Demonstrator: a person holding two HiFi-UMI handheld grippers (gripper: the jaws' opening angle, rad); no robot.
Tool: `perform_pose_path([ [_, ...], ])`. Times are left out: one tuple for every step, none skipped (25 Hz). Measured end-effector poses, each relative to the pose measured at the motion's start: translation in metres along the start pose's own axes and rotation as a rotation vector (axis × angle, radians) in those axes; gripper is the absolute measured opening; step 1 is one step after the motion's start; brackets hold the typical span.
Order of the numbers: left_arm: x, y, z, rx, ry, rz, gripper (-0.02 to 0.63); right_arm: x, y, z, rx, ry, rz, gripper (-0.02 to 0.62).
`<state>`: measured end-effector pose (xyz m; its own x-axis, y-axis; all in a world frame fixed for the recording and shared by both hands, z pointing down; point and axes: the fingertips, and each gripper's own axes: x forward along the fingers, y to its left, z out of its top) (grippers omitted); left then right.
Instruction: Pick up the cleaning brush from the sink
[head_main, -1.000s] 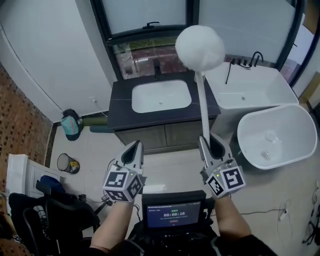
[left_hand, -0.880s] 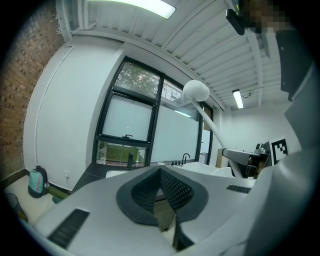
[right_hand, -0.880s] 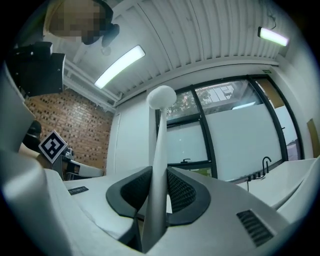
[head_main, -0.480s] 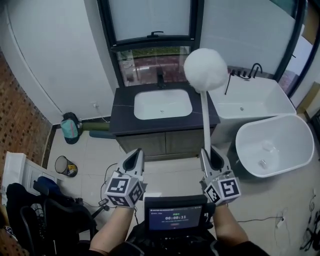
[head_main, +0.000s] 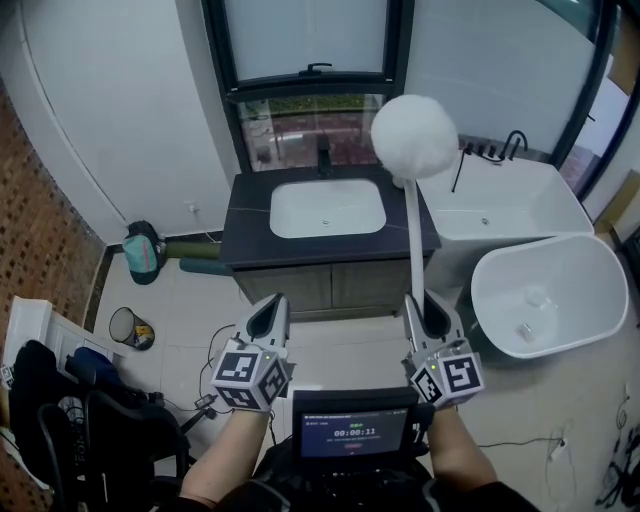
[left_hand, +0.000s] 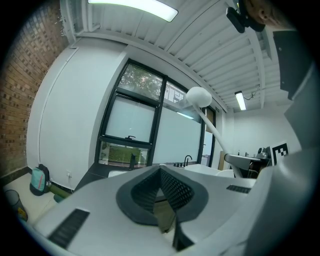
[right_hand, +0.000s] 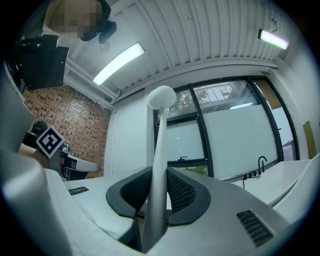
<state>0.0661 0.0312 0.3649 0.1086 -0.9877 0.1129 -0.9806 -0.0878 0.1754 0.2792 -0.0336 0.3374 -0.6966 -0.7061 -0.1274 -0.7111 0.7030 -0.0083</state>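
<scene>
The cleaning brush has a round white fluffy head (head_main: 414, 137) on a long white handle (head_main: 413, 240). My right gripper (head_main: 421, 300) is shut on the lower end of that handle and holds the brush up, its head showing in front of the sink (head_main: 327, 207). In the right gripper view the handle (right_hand: 157, 190) runs up between the dark pads to the head (right_hand: 161, 97). My left gripper (head_main: 268, 305) hangs beside it, shut and empty; its pads (left_hand: 172, 186) meet at the tip. The brush head (left_hand: 198, 96) also shows in the left gripper view.
The white sink sits in a dark countertop (head_main: 250, 230) below a window. A white bathtub (head_main: 555, 285) and a second white basin (head_main: 500, 195) stand at the right. On the floor at the left are a small bin (head_main: 130, 325) and a teal bag (head_main: 143, 250). A screen (head_main: 350, 430) is by my wrists.
The head view has shifted, so sink, brush and both grippers sit a little lower in the picture. The right gripper's hold on the handle is unchanged and the left stays shut.
</scene>
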Motion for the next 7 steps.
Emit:
perform_pose_path([
  [0.0000,-0.0007,0.0004,0.000,-0.001,0.000,0.000,0.0001,0.0000,0.0010,-0.002,-0.002,0.002,0.066],
  [-0.0001,-0.0016,0.0009,-0.001,-0.003,0.001,0.000,-0.0001,-0.0001,0.0018,-0.003,-0.003,0.004,0.066],
  [-0.0002,-0.0029,0.0012,-0.001,-0.004,0.001,0.000,-0.0006,-0.0003,0.0024,-0.004,-0.004,0.006,0.066],
  [-0.0001,-0.0044,0.0014,-0.001,-0.006,0.001,0.000,-0.0013,-0.0007,0.0028,-0.004,-0.004,0.008,0.066],
  [0.0000,-0.0060,0.0014,-0.001,-0.007,0.001,0.000,-0.0019,-0.0013,0.0031,-0.005,-0.005,0.010,0.066],
  [0.0003,-0.0076,0.0013,-0.001,-0.007,0.001,0.000,-0.0026,-0.0020,0.0034,-0.007,-0.005,0.012,0.066],
  [0.0005,-0.0091,0.0013,-0.001,-0.008,0.001,0.000,-0.0032,-0.0027,0.0036,-0.008,-0.005,0.014,0.066],
])
